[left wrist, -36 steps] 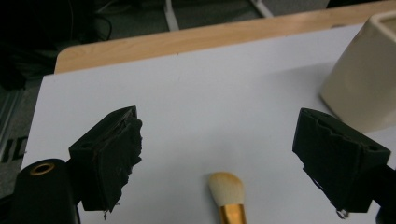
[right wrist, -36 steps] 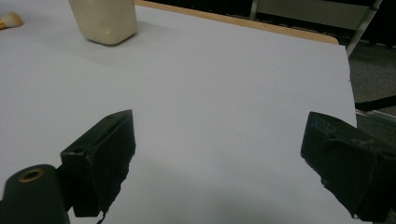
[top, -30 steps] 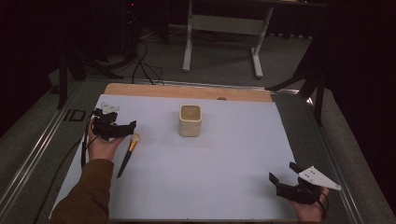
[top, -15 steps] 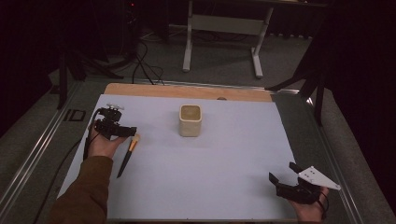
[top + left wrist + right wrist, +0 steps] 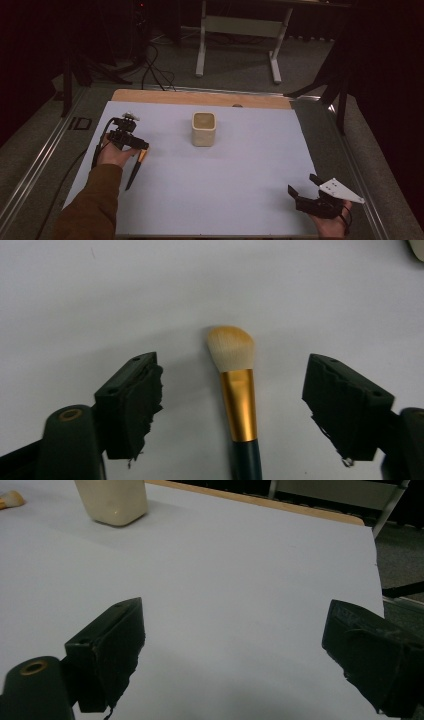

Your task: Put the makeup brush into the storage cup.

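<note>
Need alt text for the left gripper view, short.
A makeup brush with pale bristles, gold ferrule and dark handle lies on a white sheet, between the open jaws of the left hand-held gripper, which have just been closing; neither pad touches it.

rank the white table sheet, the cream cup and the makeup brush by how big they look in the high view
1. white table sheet, by far the largest
2. cream cup and makeup brush: unsure. The brush looks longer but much thinner, the cup bulkier, and the left gripper covers the brush's upper end.
</note>
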